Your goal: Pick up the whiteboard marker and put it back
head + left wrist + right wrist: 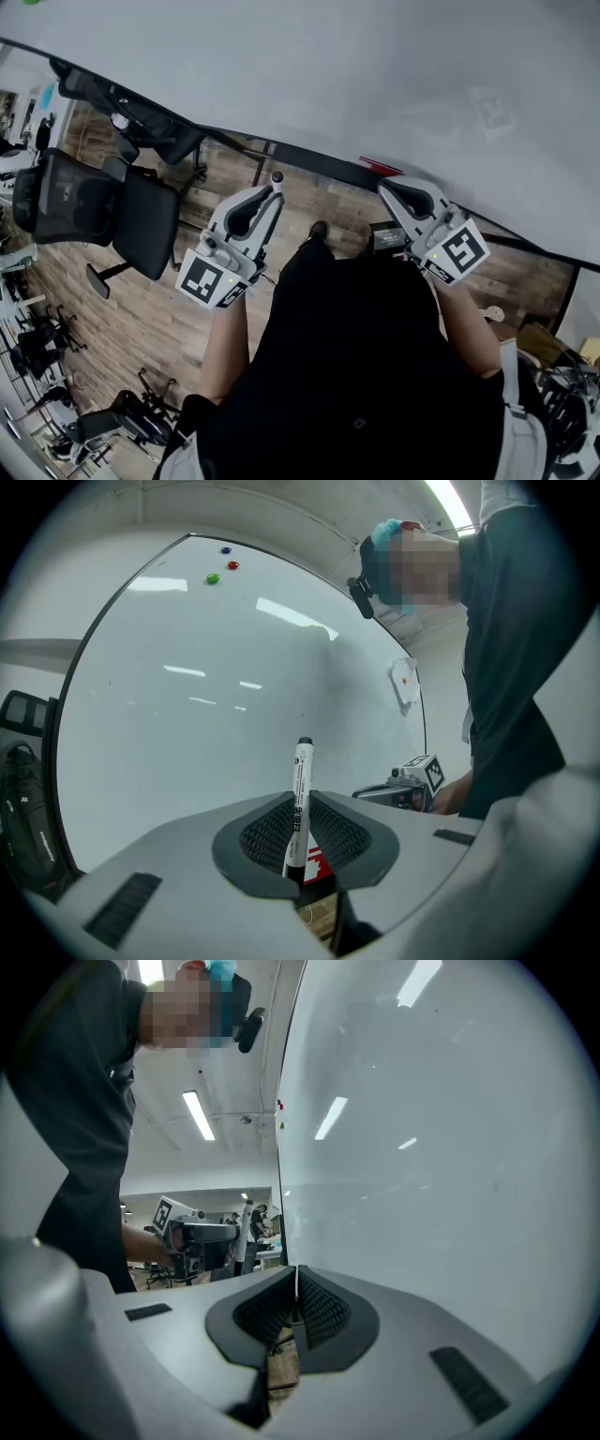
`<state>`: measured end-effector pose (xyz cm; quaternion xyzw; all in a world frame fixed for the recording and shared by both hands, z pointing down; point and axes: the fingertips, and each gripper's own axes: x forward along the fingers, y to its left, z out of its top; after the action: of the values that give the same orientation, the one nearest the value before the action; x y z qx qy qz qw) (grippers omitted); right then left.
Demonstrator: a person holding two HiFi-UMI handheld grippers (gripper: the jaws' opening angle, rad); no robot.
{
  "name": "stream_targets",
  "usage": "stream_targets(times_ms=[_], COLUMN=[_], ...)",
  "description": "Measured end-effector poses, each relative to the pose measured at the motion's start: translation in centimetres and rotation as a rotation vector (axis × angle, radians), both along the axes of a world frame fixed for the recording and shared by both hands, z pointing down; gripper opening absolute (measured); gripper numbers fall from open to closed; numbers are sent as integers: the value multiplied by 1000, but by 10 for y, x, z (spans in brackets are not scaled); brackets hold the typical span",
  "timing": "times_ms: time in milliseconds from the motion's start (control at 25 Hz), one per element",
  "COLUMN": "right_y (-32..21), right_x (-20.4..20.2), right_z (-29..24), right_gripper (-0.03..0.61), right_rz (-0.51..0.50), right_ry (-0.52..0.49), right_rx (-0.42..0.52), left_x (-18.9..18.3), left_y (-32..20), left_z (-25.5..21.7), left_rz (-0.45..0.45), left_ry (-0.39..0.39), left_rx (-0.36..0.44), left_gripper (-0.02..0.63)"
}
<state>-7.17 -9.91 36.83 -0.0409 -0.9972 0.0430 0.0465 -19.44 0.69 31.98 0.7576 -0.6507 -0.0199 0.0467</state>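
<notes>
Your left gripper (302,829) has the whiteboard marker (300,794) pinched btw its jaws. The marker stands upright, black cap end on top, and the pads bite the lower part of the white barrel, so most of its length sticks up above the grip. It hangs in the air just in front of the whiteboard (234,705), not touching it as far as the left gripper view shows. Your right gripper (295,1302) carries nothing, its jaws pressed together w/ no gap. It sits beside the left one, both facing the board. Handling, as a judgement: the marker is light, stiff plastic and not fragile, so a moderate squeeze is enough. The barrel is smooth and round, so it can roll or pivot in the pads, esp. w/ a hold this low, where the long top end acts as a lever if it bumps the board. A hold nearer mid-barrel, across the printed section, would be steadier. Don't take it by the cap, which could pull off. Keep it clear of the magnets (225,564) up top. Where it goes back isn't clear from these views. The board's dark lower edge (309,157) in the head view is the likely spot.
</notes>
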Motion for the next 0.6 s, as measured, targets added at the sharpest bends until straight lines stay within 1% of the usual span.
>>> stream_targets(times_ms=[160,440,600], right_y=[1,15,11], right_x=[2,3,7], right_z=[0,-5,-2], right_gripper=[20,20,20], right_rz=[2,14,23], right_ry=[-1,10,14], right_rx=[3,15,12], left_x=[2,0,2], left_y=[0,14,9], left_z=[7,5,8], left_rz=[12,26,36], left_ry=[3,8,-3], left_rx=[-15,-12,-27], left_gripper=[63,63,63])
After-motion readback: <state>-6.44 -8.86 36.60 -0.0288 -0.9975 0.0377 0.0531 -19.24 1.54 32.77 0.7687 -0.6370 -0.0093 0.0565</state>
